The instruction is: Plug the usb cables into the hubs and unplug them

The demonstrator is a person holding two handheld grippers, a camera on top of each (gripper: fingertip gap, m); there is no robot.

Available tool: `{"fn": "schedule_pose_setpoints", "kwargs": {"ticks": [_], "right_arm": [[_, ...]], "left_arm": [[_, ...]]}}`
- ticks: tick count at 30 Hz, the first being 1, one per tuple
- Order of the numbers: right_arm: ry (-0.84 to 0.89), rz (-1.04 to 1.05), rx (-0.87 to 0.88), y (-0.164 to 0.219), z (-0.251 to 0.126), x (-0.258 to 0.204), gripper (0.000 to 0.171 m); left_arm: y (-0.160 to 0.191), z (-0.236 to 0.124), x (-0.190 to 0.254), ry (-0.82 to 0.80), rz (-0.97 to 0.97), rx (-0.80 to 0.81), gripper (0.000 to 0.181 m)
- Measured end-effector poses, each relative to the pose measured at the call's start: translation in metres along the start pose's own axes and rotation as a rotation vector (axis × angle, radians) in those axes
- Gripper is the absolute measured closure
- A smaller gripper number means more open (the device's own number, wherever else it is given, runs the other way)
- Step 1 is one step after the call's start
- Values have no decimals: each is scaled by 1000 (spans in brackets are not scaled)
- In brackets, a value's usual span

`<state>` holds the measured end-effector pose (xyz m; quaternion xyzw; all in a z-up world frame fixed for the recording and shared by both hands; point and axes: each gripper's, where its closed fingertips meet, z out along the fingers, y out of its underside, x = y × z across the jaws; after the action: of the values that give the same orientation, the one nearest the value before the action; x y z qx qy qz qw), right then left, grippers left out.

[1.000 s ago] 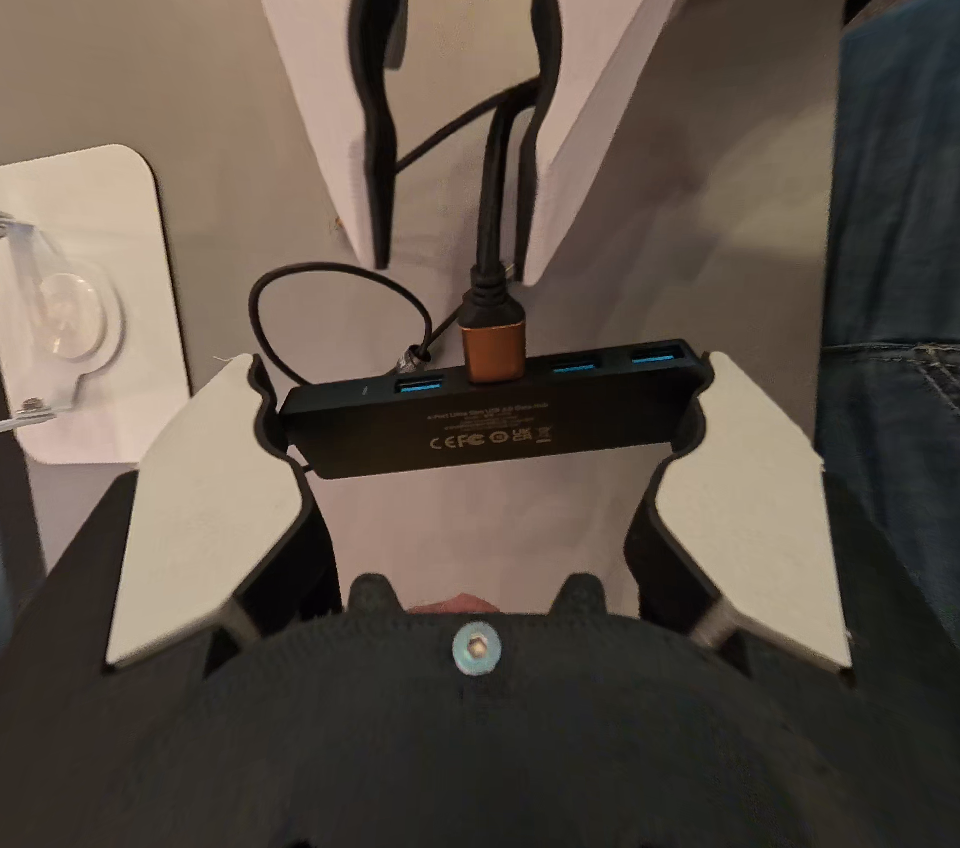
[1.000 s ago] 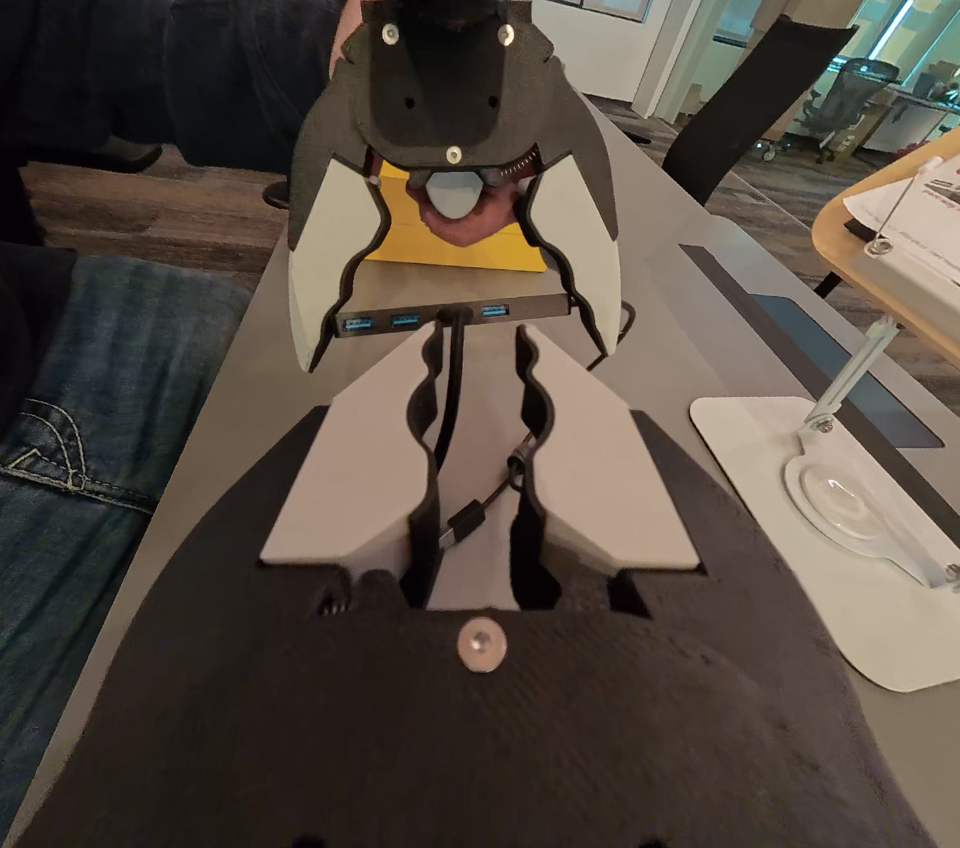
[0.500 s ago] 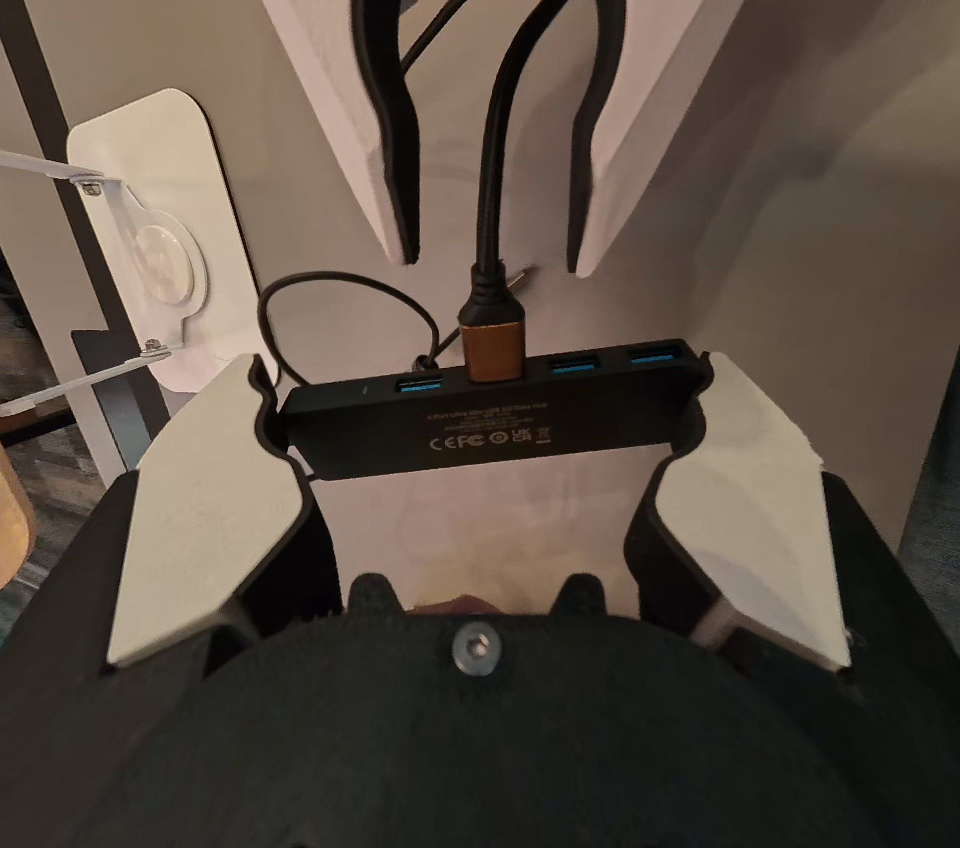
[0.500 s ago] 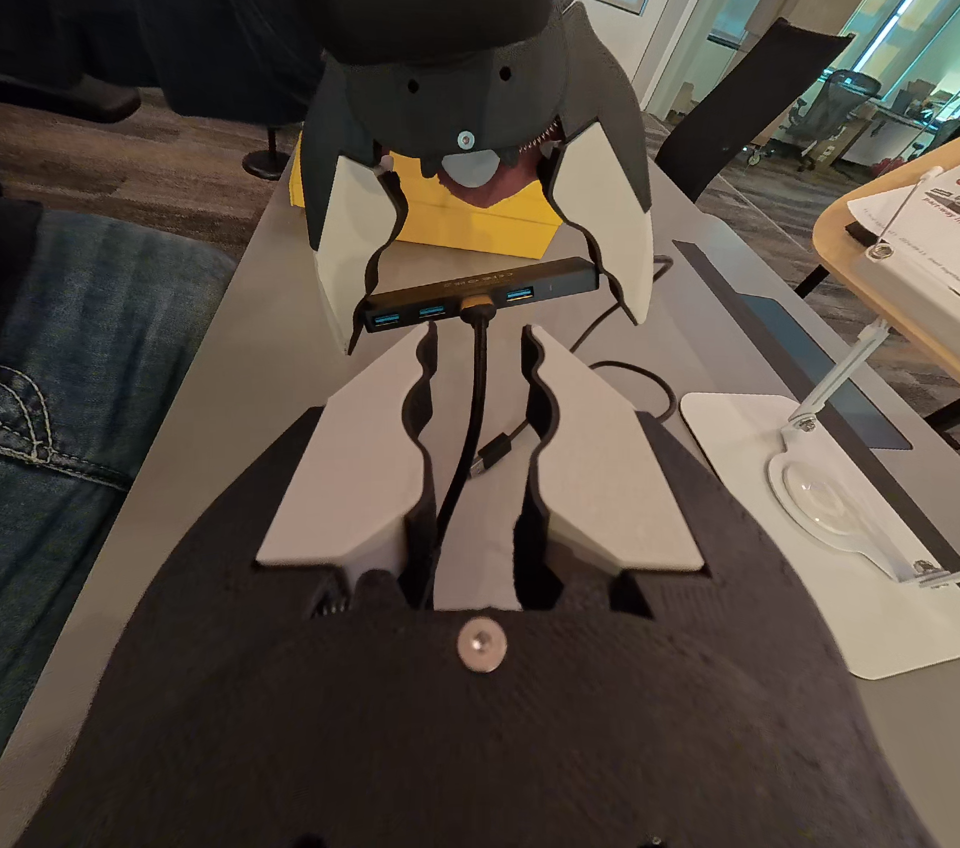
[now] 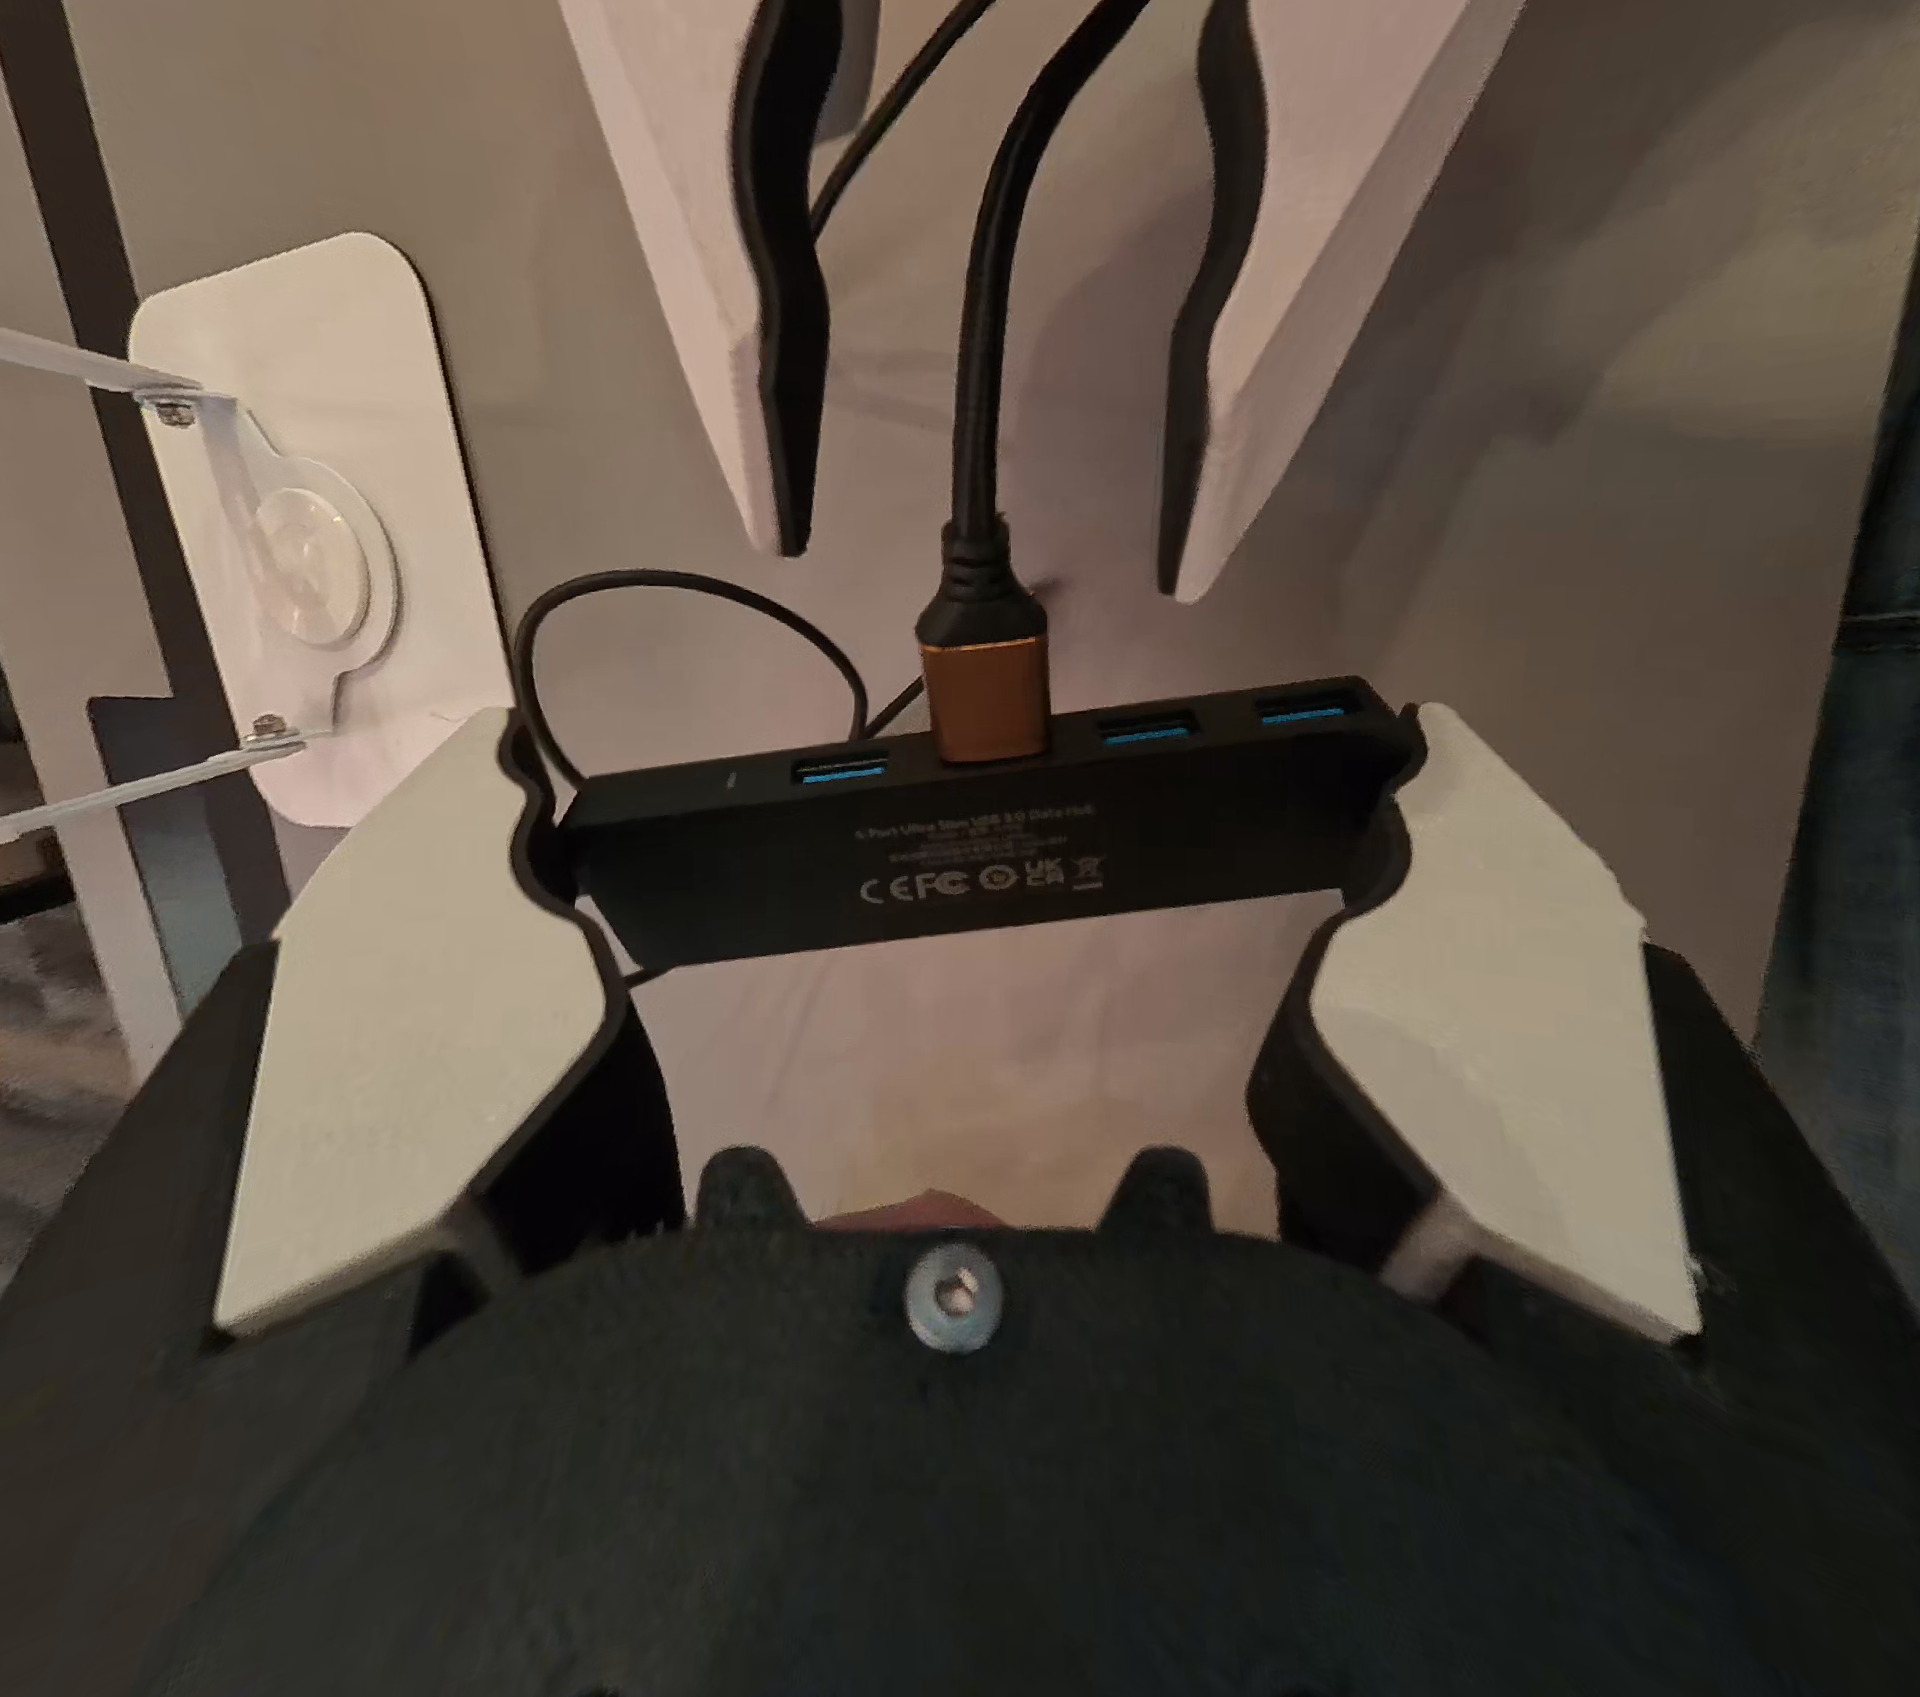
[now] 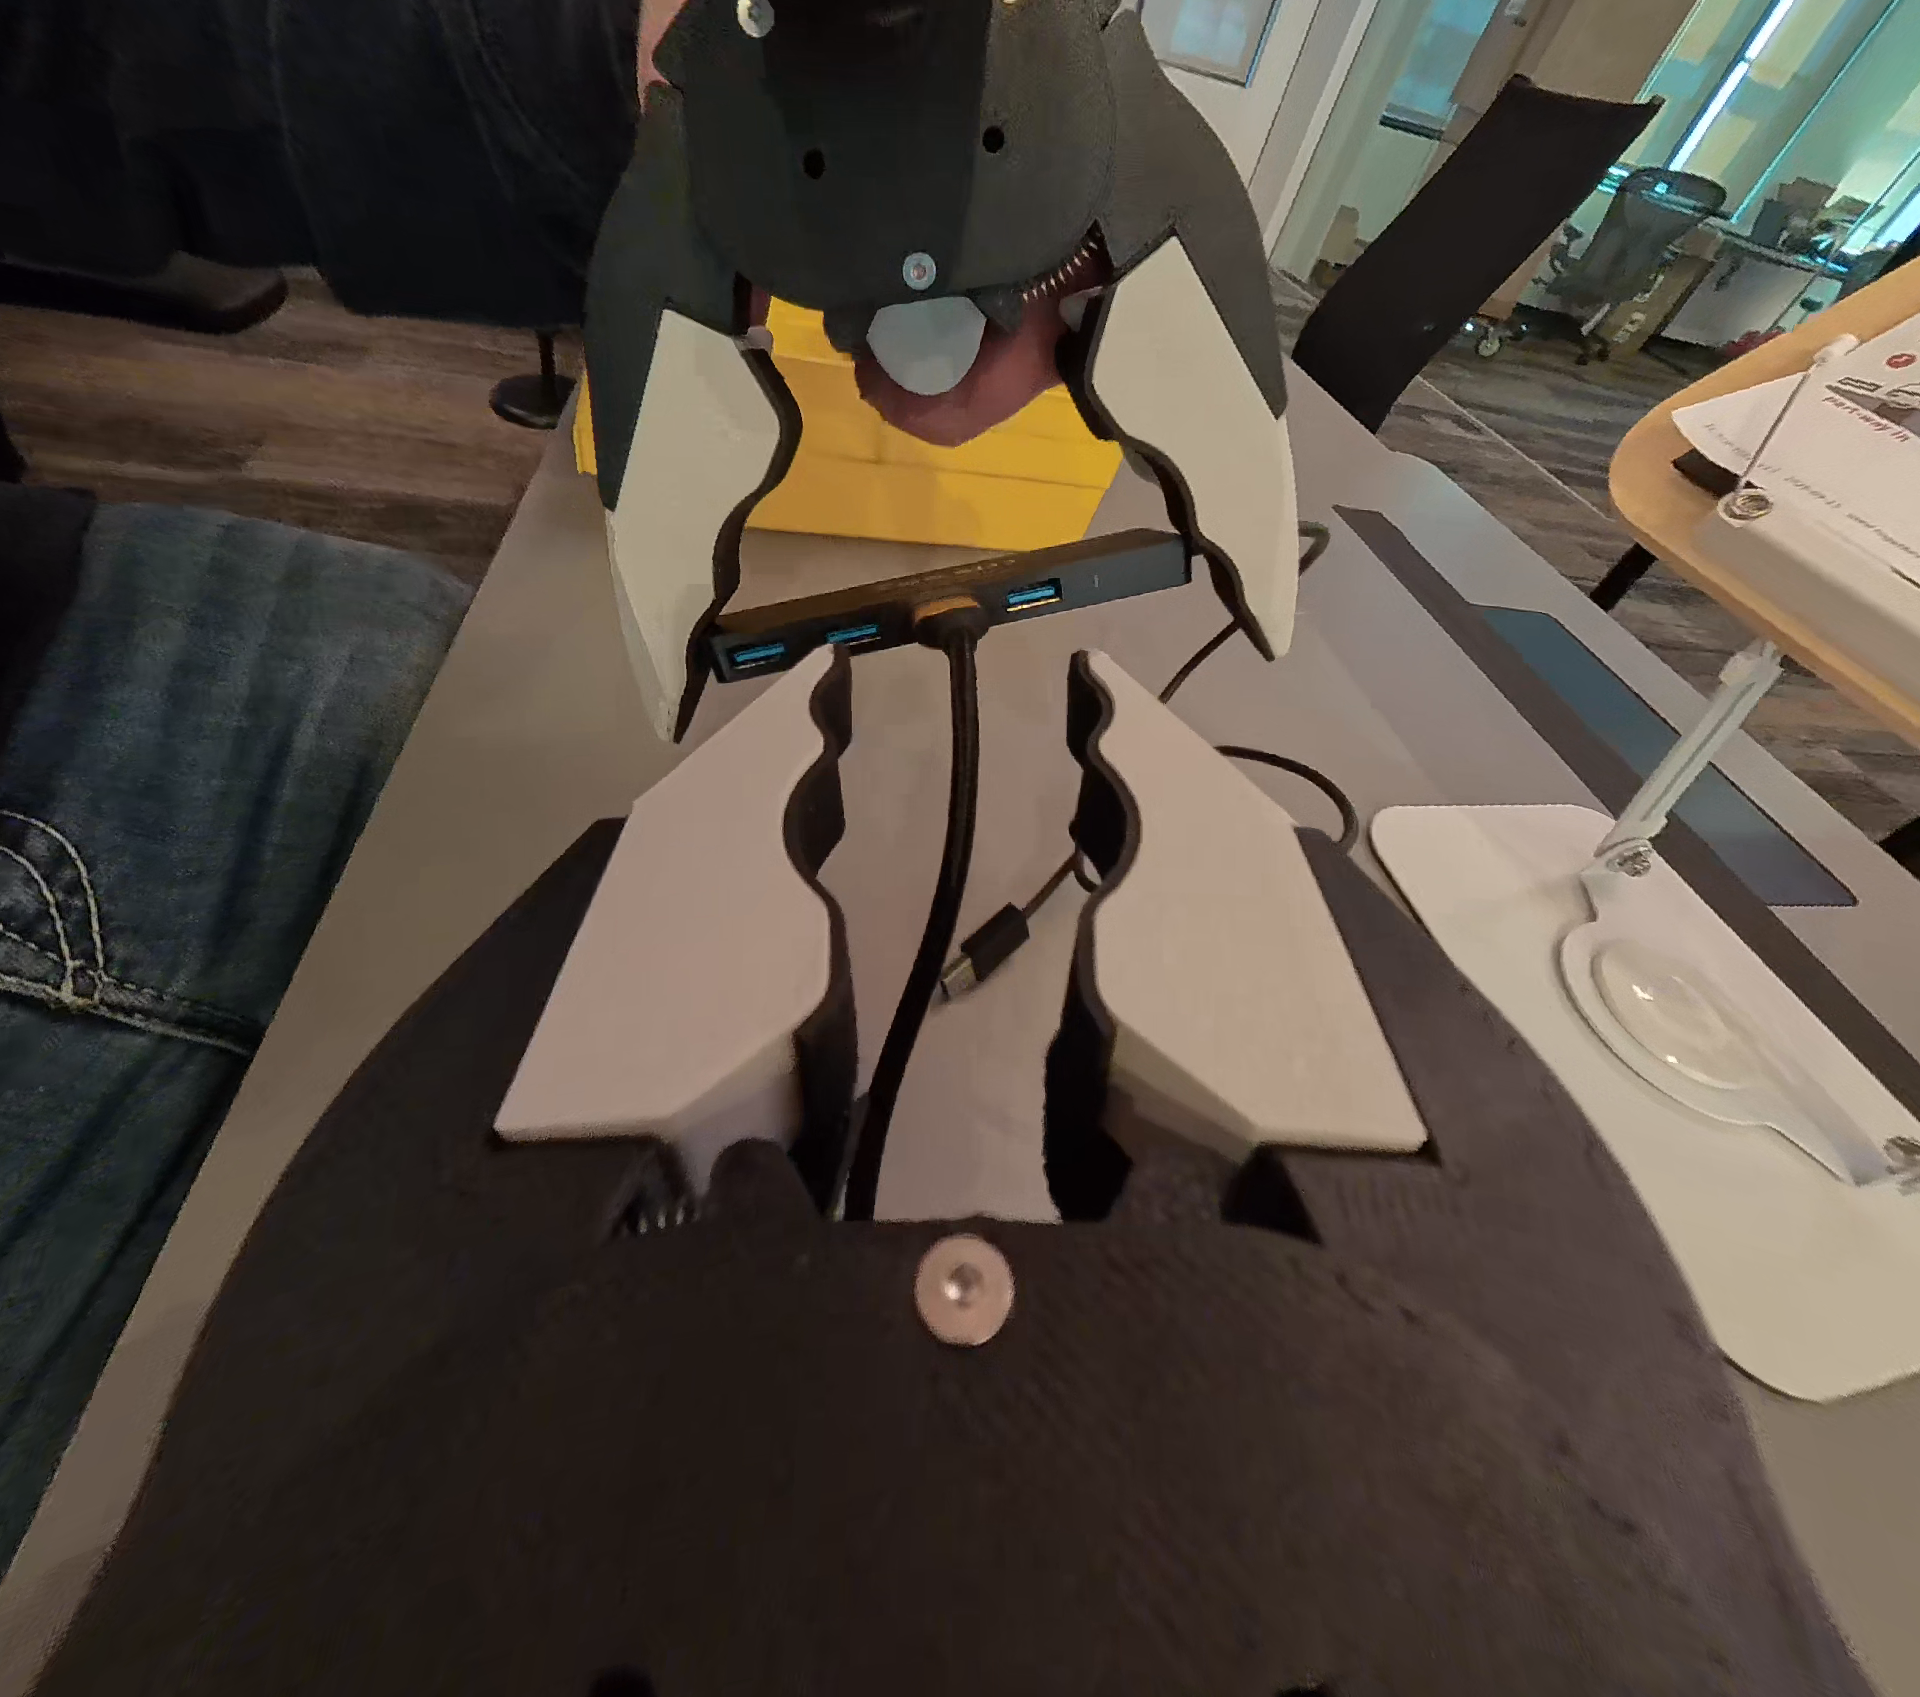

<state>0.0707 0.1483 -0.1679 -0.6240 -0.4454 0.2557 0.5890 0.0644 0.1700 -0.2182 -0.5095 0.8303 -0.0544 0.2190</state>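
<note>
The left gripper [image 5: 966,826] clamps the slim black four-port USB hub [image 5: 987,858] by its two short ends, holding it raised above the grey table top [image 6: 416,816] with the row of blue ports facing the other tool. The black braided USB cable [image 5: 982,359] sits in the second port from the left in the left wrist view, its copper-coloured metal plug sleeve [image 5: 987,702] pushed in against the hub's edge. What has changed over the last second is the right gripper [image 6: 961,691]: a second ago its white fingers [image 6: 727,899] stood close on either side of the cable just behind the plug, and they have since spread and drawn back, so the cable now runs loose down the wide gap between them with neither pad touching it. The right gripper is therefore open and holds nothing. The hub itself has stayed in the same grip, though the left tool has tipped it a little, so that in the right wrist view its top face shows. This reads as the plugging step being complete for this port, with the release confirming that the plug stays seated unaided. The hub's own thin black lead trails off its end to a loose connector [image 6: 982,951] lying on the table beside a white stand base [image 6: 1475,1003]; a yellow box [image 6: 935,484] stands behind. The unplugging half of the task appears to be what remains, which would call for the right gripper to take the plug sleeve again.
</note>
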Motion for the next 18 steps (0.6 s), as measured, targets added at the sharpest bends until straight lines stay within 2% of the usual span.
{"fn": "schedule_pose_setpoints", "kwargs": {"ticks": [7, 14, 18], "right_arm": [[-44, 57, 61, 1, 9, -4, 142], [-114, 109, 209, -20, 10, -9, 151], [-120, 86, 231, -24, 9, -11, 157]], "left_arm": [[-9, -9, 5, 65, -25, 106, 39], [-22, -16, 12, 141, -38, 214, 40], [-28, -23, 15, 194, -65, 303, 41]]}}
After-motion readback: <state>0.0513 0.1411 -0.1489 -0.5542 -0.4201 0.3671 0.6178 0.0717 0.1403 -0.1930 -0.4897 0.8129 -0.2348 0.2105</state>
